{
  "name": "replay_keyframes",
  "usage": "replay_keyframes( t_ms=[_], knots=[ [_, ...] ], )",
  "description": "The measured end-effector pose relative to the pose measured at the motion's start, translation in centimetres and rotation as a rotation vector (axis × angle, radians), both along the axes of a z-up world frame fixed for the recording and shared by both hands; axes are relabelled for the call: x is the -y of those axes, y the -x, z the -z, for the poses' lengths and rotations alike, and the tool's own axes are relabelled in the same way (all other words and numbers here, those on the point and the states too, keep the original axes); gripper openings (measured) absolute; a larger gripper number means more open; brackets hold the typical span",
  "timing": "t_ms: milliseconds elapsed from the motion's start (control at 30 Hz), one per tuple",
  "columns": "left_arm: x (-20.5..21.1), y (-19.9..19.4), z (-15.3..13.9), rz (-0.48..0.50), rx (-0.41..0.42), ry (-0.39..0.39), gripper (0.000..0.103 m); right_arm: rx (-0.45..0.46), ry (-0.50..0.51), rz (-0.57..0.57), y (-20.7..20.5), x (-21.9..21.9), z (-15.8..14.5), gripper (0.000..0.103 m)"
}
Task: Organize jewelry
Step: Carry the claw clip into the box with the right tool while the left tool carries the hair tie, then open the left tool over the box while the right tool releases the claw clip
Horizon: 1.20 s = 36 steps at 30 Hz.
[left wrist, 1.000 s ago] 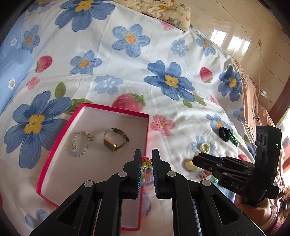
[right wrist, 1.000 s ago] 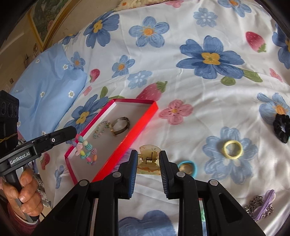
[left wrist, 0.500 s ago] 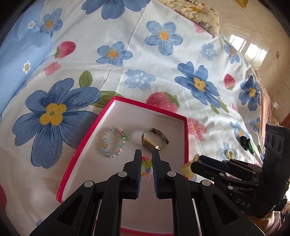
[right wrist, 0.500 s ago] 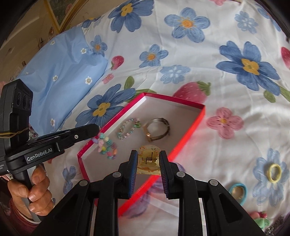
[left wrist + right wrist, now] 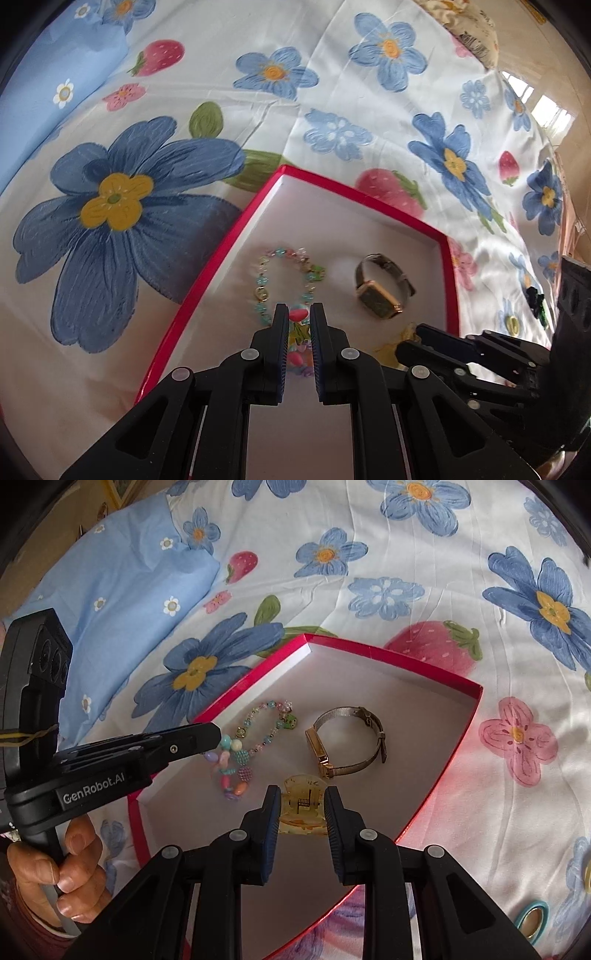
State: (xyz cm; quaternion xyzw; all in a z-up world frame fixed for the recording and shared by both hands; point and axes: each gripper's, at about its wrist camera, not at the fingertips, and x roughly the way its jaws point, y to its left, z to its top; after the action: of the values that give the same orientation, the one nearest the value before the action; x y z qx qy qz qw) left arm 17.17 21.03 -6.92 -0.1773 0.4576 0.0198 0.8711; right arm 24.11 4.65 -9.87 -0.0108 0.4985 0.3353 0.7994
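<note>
Jewelry is gathered in a shallow red box (image 5: 436, 672) with a pale lining, which lies on a bedsheet (image 5: 424, 554) printed with blue flowers and strawberries. At the centre of the right wrist view, a gold-cased wristwatch (image 5: 347, 738) with a mesh band rests on its side in the box, and a thin pastel bead bracelet (image 5: 264, 725) lies just left of it. In the left wrist view the same watch (image 5: 380, 286) and thin bracelet (image 5: 284, 280) are seen in the middle of the frame, close together but apart.

The left gripper (image 5: 299, 314) is held over the box, its fingers (image 5: 282, 325) drawn nearly together and clamped on a chunky multicoloured bead bracelet (image 5: 297, 332); in the right wrist view this bracelet (image 5: 231, 768) hangs from the gripper tip at centre left, beside the thin one. Whether it touches the lining cannot be told.

The right gripper (image 5: 301, 805) is also over the box, at lower centre of its own view, its fingers (image 5: 271, 812) clamped on a translucent yellow hair claw clip (image 5: 303, 805), just below the watch. A hand (image 5: 62, 867) grips the left gripper's handle at lower left. A light-blue pillow (image 5: 122, 572) fills the upper left, and a teal-rimmed ring-shaped piece (image 5: 532, 919) lies on the sheet at lower right.
</note>
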Motion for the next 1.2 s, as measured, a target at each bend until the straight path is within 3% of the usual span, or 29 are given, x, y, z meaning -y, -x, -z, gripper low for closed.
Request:
replay_keyframes(
  t_ms=[233, 400, 533, 833, 900, 1200],
  knots=[
    [0.1, -0.6, 2.1, -0.019, -0.056, -0.027, 0.012, 0.037, 0.029, -0.027, 0.2, -0.8, 0.1, 0.025],
    [0.0, -0.9, 2.4, -0.022, -0.069, -0.028, 0.012, 0.029, 0.037, -0.038, 0.1, -1.1, 0.5, 0.032],
    [-0.2, -0.8, 2.5, -0.030, -0.075, -0.025, 0.018, 0.028, 0.037, -0.038, -0.1, -1.1, 0.6, 0.033],
    [-0.3, 0.3, 1.1, -0.040, -0.052, -0.029, 0.028, 0.011, 0.016, -0.027, 0.0, -0.6, 0.3, 0.037],
    [-0.3, 0.8, 0.5, -0.046, -0.041, -0.033, 0.035, 0.019, 0.000, -0.022, 0.2, -0.3, -0.2, 0.041],
    [-0.1, 3.5, -1.4, -0.068, -0.014, -0.007, 0.043, 0.046, -0.049, 0.016, 1.8, 2.3, -2.7, 0.044]
  ],
)
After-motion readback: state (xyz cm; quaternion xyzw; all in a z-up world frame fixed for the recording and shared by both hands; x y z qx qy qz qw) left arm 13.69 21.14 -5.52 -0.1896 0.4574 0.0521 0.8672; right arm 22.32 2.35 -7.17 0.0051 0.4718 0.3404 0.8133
